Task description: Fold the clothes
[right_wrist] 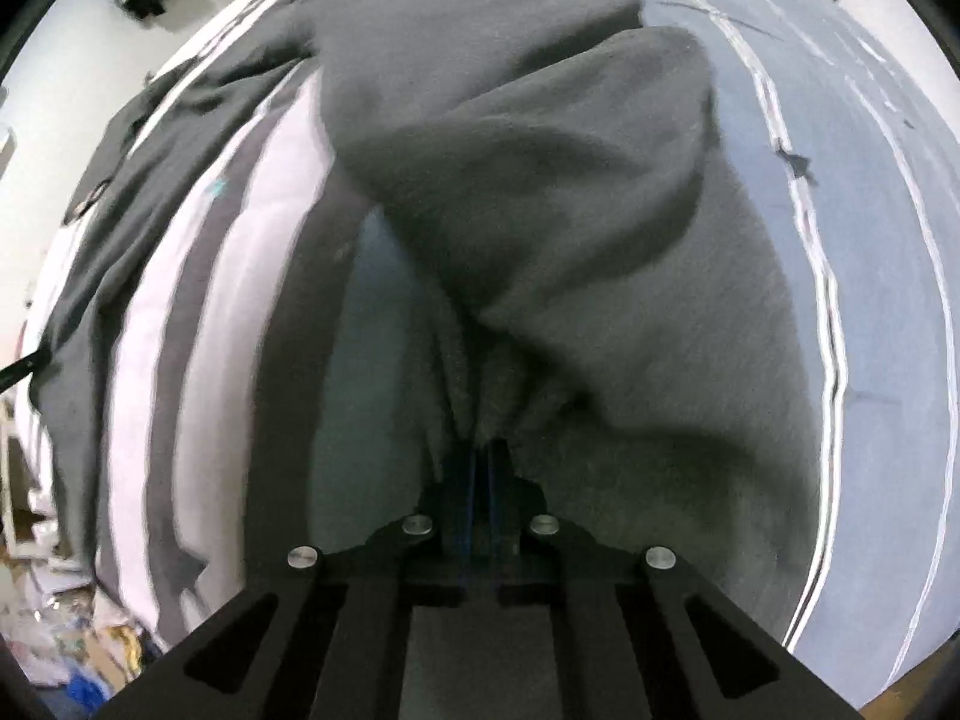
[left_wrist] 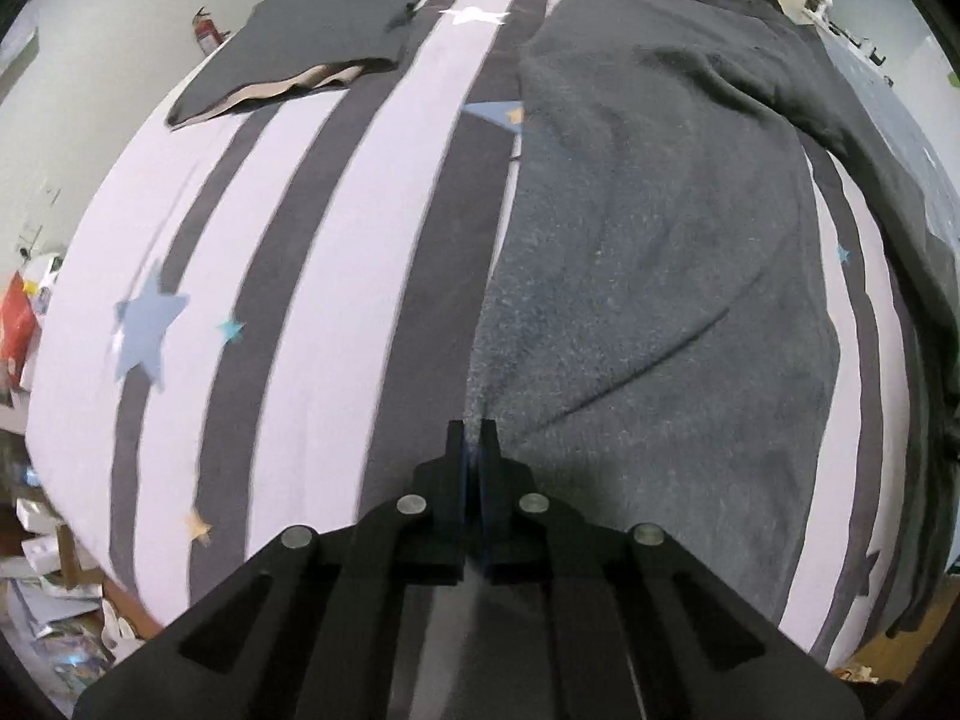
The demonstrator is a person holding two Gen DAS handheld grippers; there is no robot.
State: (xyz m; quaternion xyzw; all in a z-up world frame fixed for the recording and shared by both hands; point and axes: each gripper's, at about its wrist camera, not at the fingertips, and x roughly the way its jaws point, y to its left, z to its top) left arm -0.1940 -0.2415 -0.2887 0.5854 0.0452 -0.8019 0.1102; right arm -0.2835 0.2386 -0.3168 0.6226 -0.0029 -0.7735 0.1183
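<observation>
A bed (left_wrist: pixel 336 276) with a striped, star-printed cover carries 2 garments in the left wrist view: a large grey sweatshirt (left_wrist: pixel 660 276) spread flat across the right half, and a dark folded garment (left_wrist: pixel 312 54) with a pale layer under its edge, lying well apart near the far left corner. A red fire extinguisher (left_wrist: pixel 205 30) stands by the wall beyond that corner, and boxes and papers (left_wrist: pixel 42 540) clutter the floor along the bed's left edge.

The left tongs (left_wrist: pixel 473 438) are clenched at the sweatshirt's near left edge, with a sliver of grey cloth showing between the tips. The wide striped stretch to their left lies bare.

In the right wrist view the right tongs (right_wrist: pixel 483 450) are clenched on a bunched fold of the sweatshirt (right_wrist: pixel 540 210), which rises in thick creases straight ahead and hides the bed beyond. A blue-grey sheet with thin white lines (right_wrist: pixel 870 240) runs along the right.
</observation>
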